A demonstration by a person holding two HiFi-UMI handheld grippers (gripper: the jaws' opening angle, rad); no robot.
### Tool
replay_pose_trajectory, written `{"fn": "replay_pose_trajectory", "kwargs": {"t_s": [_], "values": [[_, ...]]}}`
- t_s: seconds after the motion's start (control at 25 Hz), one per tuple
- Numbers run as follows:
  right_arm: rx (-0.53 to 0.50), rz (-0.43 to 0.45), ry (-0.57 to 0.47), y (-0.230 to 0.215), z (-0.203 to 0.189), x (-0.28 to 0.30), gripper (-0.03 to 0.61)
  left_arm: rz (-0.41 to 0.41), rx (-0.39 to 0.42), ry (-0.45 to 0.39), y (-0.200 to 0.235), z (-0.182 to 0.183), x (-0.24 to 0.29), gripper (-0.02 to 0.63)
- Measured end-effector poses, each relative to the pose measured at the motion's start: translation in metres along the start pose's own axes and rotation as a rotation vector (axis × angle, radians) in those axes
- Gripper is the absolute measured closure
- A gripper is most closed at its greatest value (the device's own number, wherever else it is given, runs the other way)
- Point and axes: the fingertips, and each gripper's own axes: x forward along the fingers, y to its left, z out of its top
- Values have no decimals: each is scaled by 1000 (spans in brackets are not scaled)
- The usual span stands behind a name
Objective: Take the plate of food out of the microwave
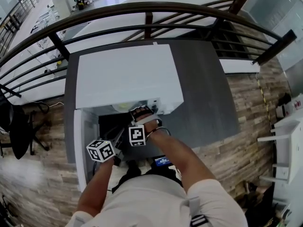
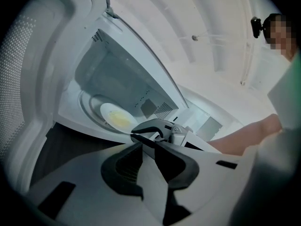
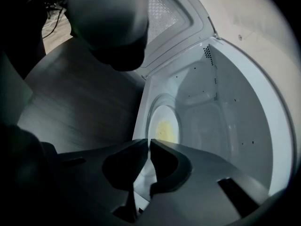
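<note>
Plate (image 3: 163,124) pinched inside the microwave (image 1: 128,77)
Jaws of my right gripper (image 3: 149,141) nip its near rim, likely stiff and slick; my left gripper (image 2: 149,146) is half open and empty.

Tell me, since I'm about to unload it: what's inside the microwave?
A white plate of yellow food on the round turntable. The right hand-held gripper, closed at the plate's near rim, hides it.

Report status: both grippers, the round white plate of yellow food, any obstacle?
Left gripper part open, empty, outside the white microwave oven. Right gripper shut on near rim of round white plate with yellow food, inside. Door open, nothing in way.
</note>
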Motion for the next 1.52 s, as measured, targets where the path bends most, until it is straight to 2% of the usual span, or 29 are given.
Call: {"fn": "replay_pose_trajectory", "kwargs": {"t_s": [0.28, 0.64, 0.88, 0.96, 1.12, 1.32, 1.52], "values": [[39, 35, -19, 5, 0, 2, 552, -2, 0, 2, 1, 1, 4, 549], [40, 66, 20, -2, -7, 15, 476, -8, 1, -3, -1, 3, 7, 549], [41, 49, 67, 1, -9, 23, 477, -5, -15, 5, 1, -2, 4, 549], [35, 43, 67, 0, -9, 21, 526, -3, -22, 6, 2, -2, 3, 549], [22, 30, 45, -2, -8, 18, 535, 5, -44, -1, 9, 1, 4, 549], [46, -104, -6, -20, -3, 9, 548, 17, -94, 9, 16, -2, 9, 549], [70, -56, -21, -10, -4, 0, 554, 23, -131, 16, 21, -3, 16, 549]]}}
